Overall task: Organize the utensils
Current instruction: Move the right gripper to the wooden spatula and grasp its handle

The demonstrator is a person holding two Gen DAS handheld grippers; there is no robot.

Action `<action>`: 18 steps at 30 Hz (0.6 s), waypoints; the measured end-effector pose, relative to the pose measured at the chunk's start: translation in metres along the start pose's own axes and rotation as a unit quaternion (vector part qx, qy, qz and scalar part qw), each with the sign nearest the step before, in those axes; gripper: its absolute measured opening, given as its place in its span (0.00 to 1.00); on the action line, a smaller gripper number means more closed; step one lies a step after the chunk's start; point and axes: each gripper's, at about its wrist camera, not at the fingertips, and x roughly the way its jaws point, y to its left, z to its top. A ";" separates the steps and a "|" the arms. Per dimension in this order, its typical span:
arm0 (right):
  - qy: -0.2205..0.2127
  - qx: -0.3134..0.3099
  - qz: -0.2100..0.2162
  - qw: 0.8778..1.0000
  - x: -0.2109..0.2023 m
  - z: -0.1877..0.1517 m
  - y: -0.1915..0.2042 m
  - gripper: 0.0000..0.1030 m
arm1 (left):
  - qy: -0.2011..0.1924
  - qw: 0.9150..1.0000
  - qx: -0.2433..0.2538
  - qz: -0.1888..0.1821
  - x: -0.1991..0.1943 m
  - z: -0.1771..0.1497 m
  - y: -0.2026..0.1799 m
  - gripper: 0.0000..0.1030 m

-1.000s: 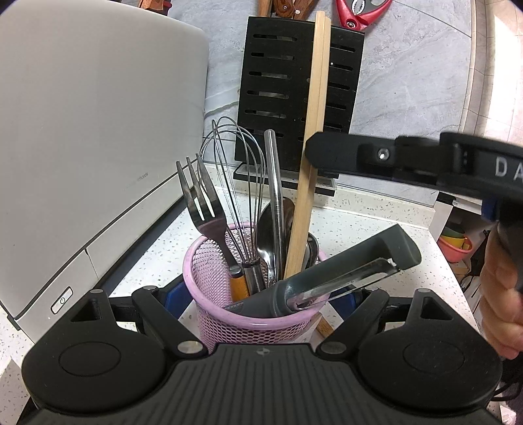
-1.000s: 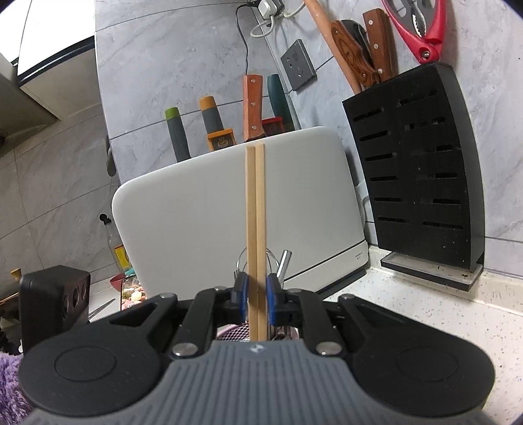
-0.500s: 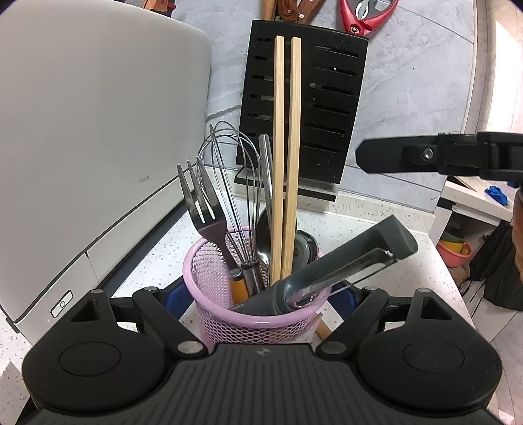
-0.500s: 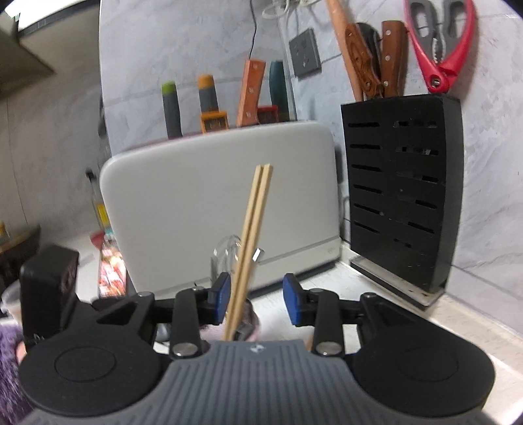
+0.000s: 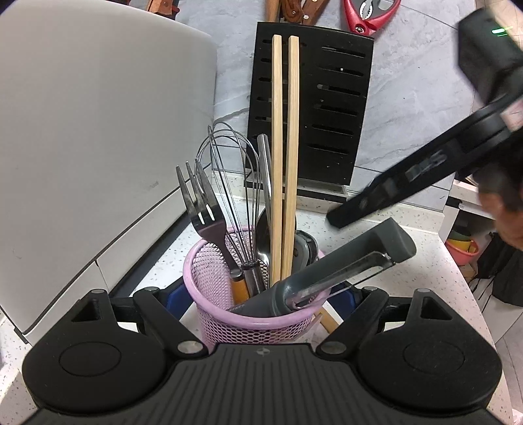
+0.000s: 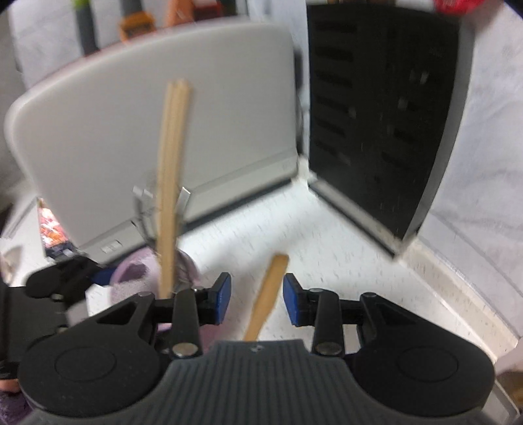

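A pink mesh cup [image 5: 261, 323] sits between the blue pads of my left gripper [image 5: 258, 294], which is shut on it. In the cup stand a fork [image 5: 201, 209], a whisk [image 5: 228, 183], a spoon, a grey peeler [image 5: 340, 268] and a pair of wooden chopsticks [image 5: 284, 157]. My right gripper [image 6: 257, 302] is open and its jaws have just been opening. It hangs to the right of the cup, tilted down, free of the chopsticks [image 6: 171, 183]. Another wooden stick [image 6: 268, 291] lies on the counter and shows between its pads, untouched.
A black knife block [image 5: 310, 108] stands against the grey wall behind the cup, with red shears [image 5: 366, 16] above it. A large white appliance [image 5: 91, 147] fills the left. The white speckled counter [image 6: 327, 235] ends at an edge on the right.
The right gripper opened and let go of the chopsticks, which now stand upright in the cup. It drew away to the right and tipped downward. The left gripper and cup kept still.
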 end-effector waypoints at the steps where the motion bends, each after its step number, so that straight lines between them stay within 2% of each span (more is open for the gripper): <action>1: 0.021 0.010 0.006 1.000 0.009 0.002 -0.002 0.33 | 0.000 1.000 0.000 0.002 0.001 0.000 0.000 0.95; 3: 0.060 0.030 0.012 0.998 0.030 0.006 -0.005 0.33 | -0.001 1.000 -0.002 0.005 0.002 0.001 0.002 0.95; 9: 0.131 0.040 -0.027 0.990 0.079 0.018 -0.004 0.33 | -0.003 1.000 -0.001 0.006 0.004 0.002 0.009 0.95; 11: 0.158 0.050 -0.028 0.986 0.094 0.020 -0.004 0.32 | -0.004 1.000 -0.001 0.005 0.004 0.001 0.011 0.95; 13: 0.177 0.049 -0.037 0.982 0.106 0.022 -0.001 0.30 | -0.005 1.000 0.001 0.006 0.003 0.000 0.012 0.95; 18: 0.191 0.043 -0.066 0.978 0.123 0.028 0.004 0.29 | -0.009 1.000 0.002 0.003 0.002 -0.003 0.013 0.95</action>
